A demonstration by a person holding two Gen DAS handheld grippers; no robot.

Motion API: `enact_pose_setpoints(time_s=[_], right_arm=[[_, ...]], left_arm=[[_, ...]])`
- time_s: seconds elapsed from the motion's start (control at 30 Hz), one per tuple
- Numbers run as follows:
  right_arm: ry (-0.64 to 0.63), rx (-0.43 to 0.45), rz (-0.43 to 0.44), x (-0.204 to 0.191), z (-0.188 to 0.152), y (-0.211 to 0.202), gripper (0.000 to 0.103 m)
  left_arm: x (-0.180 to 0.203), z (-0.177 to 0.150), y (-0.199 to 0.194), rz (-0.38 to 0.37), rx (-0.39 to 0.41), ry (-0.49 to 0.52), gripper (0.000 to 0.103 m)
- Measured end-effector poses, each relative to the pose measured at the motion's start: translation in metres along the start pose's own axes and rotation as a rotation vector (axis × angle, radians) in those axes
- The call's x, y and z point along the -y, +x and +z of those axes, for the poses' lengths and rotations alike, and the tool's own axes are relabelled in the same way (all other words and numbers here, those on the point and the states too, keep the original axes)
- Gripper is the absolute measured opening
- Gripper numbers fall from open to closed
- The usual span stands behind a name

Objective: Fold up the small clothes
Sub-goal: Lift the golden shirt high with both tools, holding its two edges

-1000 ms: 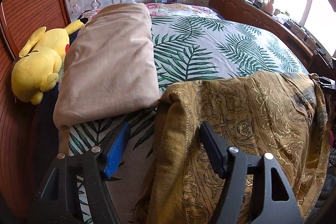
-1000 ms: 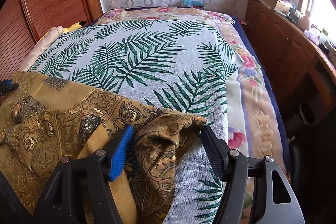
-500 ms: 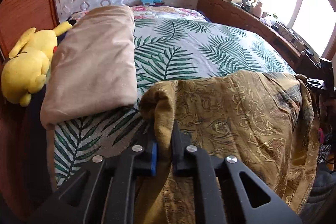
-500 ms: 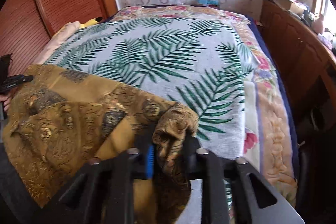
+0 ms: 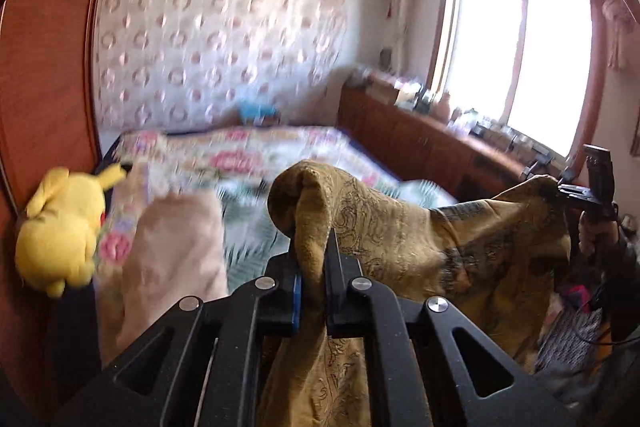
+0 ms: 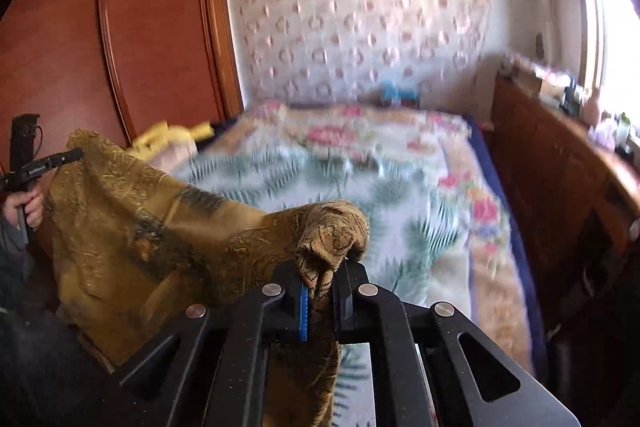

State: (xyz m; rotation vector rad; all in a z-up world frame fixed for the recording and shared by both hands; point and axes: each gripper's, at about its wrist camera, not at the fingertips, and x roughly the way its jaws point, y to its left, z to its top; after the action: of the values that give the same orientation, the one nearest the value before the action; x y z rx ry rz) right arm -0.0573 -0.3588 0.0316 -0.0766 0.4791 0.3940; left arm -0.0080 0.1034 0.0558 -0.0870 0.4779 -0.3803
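Both claws now pinch the mustard patterned cloth [image 5: 400, 227]: the left gripper [image 5: 314, 255] and right gripper [image 6: 324, 279] stood wide open a second ago and have just closed on its two corners. It has lifted off the leaf-print bedspread [image 6: 400, 195] and hangs stretched between them, beside the yellow plush toy [image 5: 60, 223].

Left gripper [image 5: 314, 263] clamped tight on a cloth [image 5: 400, 227] corner, fingers pointing 12 o'clock, tilted slightly down. Right gripper [image 6: 324, 287] likewise pinched on the other corner. Hand [image 6: 28, 205] grips left handle at 9 o'clock.
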Motion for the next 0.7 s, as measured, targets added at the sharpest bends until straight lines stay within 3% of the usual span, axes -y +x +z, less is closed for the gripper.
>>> enact_pose_setpoints(time_s=[0.17,0.37,0.57,0.7], right_arm=[[-0.047,0.127,0.010,-0.012,0.037,-0.063,0.007],[-0.117,0.254,-0.038,-0.034,0.064,-0.132,0.007],[-0.157,0.345,-0.084,-0.047,0.103,-0.185,0.007],[-0.193,0.368,-0.119,-0.055,0.122,-0.201,0.007]], left_arm=[[0.009,0.030,-0.036,-0.018,0.101,0.018,0.009],[0.020,0.067,-0.085,0.000,0.232,0.049,0.009],[0.035,0.112,-0.130,0.047,0.355,0.117,0.009],[0.031,0.127,-0.140,0.071,0.387,0.134,0.009]])
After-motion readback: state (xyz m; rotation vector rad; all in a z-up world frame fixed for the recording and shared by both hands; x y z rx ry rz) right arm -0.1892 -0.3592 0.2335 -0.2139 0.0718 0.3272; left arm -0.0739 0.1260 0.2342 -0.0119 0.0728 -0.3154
